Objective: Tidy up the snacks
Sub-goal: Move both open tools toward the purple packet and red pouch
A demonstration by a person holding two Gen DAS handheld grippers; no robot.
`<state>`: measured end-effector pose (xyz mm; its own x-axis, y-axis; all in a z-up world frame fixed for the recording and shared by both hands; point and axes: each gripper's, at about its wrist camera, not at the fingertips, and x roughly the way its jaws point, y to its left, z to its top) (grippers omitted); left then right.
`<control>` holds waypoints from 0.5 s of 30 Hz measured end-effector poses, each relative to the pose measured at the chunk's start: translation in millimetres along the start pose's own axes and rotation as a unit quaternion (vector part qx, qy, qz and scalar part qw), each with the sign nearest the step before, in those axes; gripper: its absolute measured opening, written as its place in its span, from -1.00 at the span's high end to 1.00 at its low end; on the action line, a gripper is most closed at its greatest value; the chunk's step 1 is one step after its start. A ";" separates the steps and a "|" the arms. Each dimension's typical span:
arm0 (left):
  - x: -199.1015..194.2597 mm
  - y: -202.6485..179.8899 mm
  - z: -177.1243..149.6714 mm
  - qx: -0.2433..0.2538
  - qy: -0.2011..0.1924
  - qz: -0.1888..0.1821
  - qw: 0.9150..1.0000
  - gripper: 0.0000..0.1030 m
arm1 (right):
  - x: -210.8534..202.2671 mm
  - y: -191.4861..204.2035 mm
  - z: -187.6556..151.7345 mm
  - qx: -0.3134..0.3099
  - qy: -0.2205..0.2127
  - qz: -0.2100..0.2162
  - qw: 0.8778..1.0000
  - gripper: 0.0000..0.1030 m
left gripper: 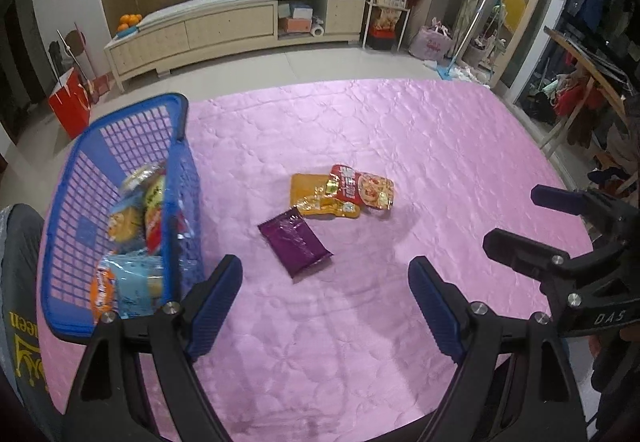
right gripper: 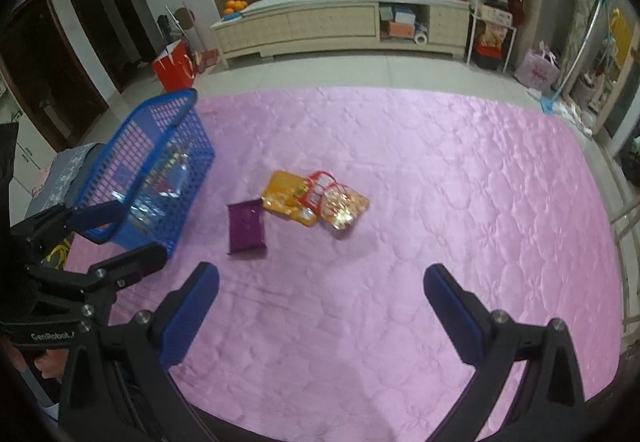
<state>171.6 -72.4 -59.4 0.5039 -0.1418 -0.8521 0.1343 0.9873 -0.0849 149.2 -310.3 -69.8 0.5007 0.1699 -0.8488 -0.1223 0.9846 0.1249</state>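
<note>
Lying loose on a pink quilted cover [left gripper: 360,322], a purple packet [left gripper: 295,242], an orange packet [left gripper: 304,190] and a red packet [left gripper: 362,188] are seen beside a part-filled blue basket [left gripper: 132,114], while the left gripper [left gripper: 326,300] and right gripper [right gripper: 322,308] are held spread wide and empty above.

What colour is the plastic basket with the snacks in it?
Blue: the plastic lattice basket, clearest in the left wrist view.
</note>
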 end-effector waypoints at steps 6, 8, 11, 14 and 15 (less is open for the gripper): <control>27.9 -11.9 -0.6 -0.004 0.026 0.014 1.000 -0.62 | 19.4 -16.6 -3.2 0.014 0.017 0.007 1.000 -1.00; 37.5 -12.3 -0.7 -0.009 0.033 0.018 0.999 -0.62 | 27.2 -22.2 -3.9 0.018 0.021 0.003 1.000 -1.00; 51.2 -9.9 0.1 -0.017 0.044 0.024 0.999 -0.62 | 38.9 -26.8 -3.9 0.021 0.028 0.001 0.999 -1.00; 64.5 -6.4 2.5 -0.027 0.054 0.027 0.998 -0.62 | 51.6 -30.2 -0.6 0.026 0.040 -0.004 0.999 -1.00; 69.1 -5.7 3.3 -0.029 0.057 0.030 0.998 -0.62 | 55.0 -30.4 0.1 0.025 0.042 -0.005 0.999 -1.00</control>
<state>208.5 -88.1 -116.1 0.4091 -0.0763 -0.9093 0.0559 0.9967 -0.0585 180.5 -330.9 -120.2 0.4282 0.1575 -0.8899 -0.0734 0.9875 0.1394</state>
